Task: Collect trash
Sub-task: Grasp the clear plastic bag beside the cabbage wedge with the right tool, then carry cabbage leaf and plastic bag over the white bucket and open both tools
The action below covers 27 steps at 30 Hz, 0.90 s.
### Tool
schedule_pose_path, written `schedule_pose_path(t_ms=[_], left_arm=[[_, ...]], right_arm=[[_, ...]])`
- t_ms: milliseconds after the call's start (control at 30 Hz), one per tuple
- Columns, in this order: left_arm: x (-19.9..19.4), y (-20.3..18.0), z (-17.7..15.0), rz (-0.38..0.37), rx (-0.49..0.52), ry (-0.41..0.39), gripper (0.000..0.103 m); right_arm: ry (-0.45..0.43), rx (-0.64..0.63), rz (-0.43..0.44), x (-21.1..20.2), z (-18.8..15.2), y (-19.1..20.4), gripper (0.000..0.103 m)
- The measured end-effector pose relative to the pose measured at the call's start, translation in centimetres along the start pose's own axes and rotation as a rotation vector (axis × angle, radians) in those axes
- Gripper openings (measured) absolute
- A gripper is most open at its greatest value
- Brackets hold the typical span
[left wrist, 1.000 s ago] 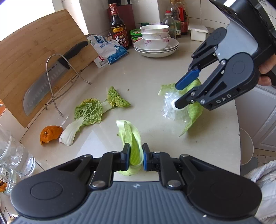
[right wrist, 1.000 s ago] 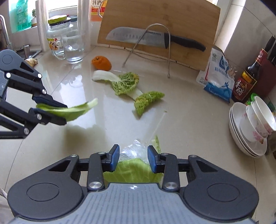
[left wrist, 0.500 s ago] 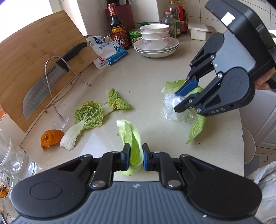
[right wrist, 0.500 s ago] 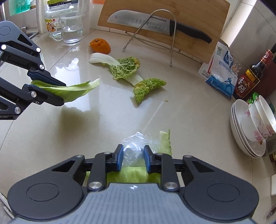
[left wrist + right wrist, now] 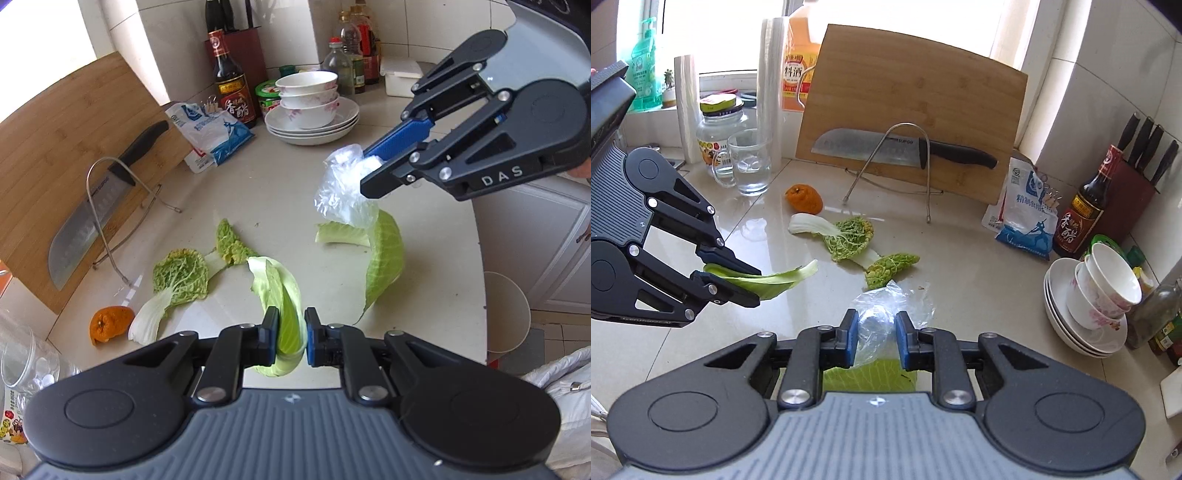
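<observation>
White "DAS" lettering marks the right gripper [image 5: 364, 173] at upper right, angled downward; its jaws have just closed on a plastic bag [image 5: 341, 192]. Left gripper [image 5: 288, 338] at lower centre clamps a cabbage leaf [image 5: 282, 295].

Two hand-held grippers [image 5: 288, 334] [image 5: 874, 338]; four cabbage leaves [image 5: 384, 266]; one orange peel [image 5: 110, 326]; one knife [image 5: 905, 151]; three bowls [image 5: 308, 98].

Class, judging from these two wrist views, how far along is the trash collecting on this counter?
Nothing shows as binned yet. In hand: the left gripper is shut on a pale cabbage leaf, and the right gripper has just closed on a clear plastic bag. Left on the counter: a big green leaf, the crinkly leaves and an orange peel.
</observation>
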<state>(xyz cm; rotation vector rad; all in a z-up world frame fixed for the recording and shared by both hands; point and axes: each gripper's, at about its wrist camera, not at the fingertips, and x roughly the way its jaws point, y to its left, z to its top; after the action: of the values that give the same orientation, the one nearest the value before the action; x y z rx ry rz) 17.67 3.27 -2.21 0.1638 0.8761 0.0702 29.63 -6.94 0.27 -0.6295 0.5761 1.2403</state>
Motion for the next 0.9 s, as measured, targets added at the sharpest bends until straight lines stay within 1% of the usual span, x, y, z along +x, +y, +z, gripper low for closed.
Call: schedule_pose_path(t_ms=[100,233,300,433,500,600,700,800,900], left_arm=[[-0.6,-1.3,0.9,-0.021,0.03,-0.019,0.012],[-0.9,-3.4,2.0,-0.048,0.075,-0.034,0.013],[-0.6,-4.3,2.3,-0.062,0.089,-0.03,0.013],[-0.2,-5.5,2.9,-0.063,0.097,-0.021,0.013],[-0.3,-6.1,3.2,-0.062,0.109,-0.024,0.013],[-0.6,-7.3,3.9,-0.078,0.13,-0.035,0.013],[-0.6,-9.0,4.9,-0.116,0.161,-0.054,0.013],[-0.2,-11.2,5.9,-0.168,0.205,-0.074,0.013],[0.6,-13.7,6.7,-0.233,0.245,-0.079,0.012]], right_arm=[[-0.041,0.044,-0.005,-2.4,-1.5,-0.3,0.025],[-0.09,0.114,-0.046,-5.2,-3.3,-1.2,0.025],[-0.151,0.146,-0.061,-6.4,-3.9,-1.7,0.025],[-0.169,0.149,-0.083,-7.1,-3.9,-2.3,0.025],[-0.167,0.146,-0.089,-7.7,-4.6,-2.5,0.025],[-0.138,0.171,-0.117,-8.5,-6.5,-3.0,0.025],[-0.081,0.229,-0.17,-9.0,-9.8,-3.7,0.025],[-0.01,0.301,-0.237,-9.4,-14.1,-4.5,0.025],[0.083,0.418,-0.289,-9.0,-19.5,-5.7,0.026]])
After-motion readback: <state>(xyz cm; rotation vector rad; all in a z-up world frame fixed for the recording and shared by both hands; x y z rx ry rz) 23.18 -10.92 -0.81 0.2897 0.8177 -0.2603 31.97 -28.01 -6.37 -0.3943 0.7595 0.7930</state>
